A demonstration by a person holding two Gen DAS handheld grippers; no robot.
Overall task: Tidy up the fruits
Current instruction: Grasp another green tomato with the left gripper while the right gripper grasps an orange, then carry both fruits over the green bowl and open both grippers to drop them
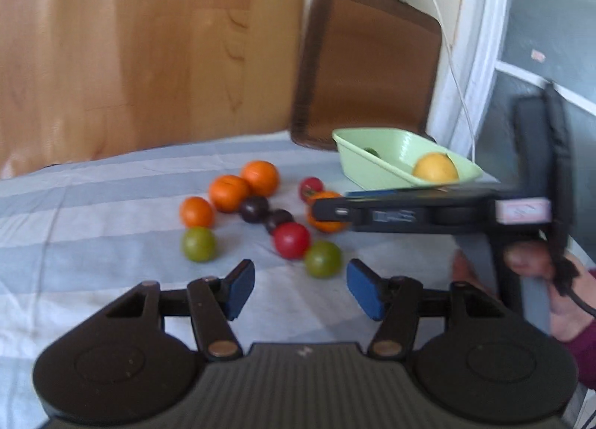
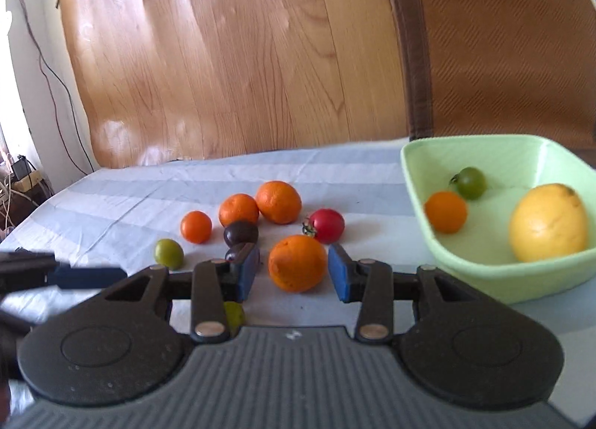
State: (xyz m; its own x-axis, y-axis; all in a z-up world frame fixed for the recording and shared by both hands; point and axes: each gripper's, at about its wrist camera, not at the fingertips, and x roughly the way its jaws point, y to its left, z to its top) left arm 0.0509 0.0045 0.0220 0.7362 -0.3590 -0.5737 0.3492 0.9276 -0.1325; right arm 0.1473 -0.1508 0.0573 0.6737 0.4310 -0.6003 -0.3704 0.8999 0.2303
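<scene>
1. Fruits lie scattered on a striped cloth (image 2: 111,190) over the desk; the nearest orange (image 2: 297,263) sits between the right gripper's (image 2: 294,272) parted jaws, not clamped.
2. A green bowl (image 2: 484,280) holds a lemon (image 2: 547,222), a small orange (image 2: 445,211) and a green tomato (image 2: 470,183).
3. Left gripper (image 1: 300,289): jaws apart, near a green tomato (image 1: 322,258).

2 low wrist views face the wall, sharing slightly blurred fruits (image 1: 257,213).

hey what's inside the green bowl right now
The green bowl holds a yellow lemon, a small orange fruit and a green tomato. Its near wall hides part of the floor.
</scene>
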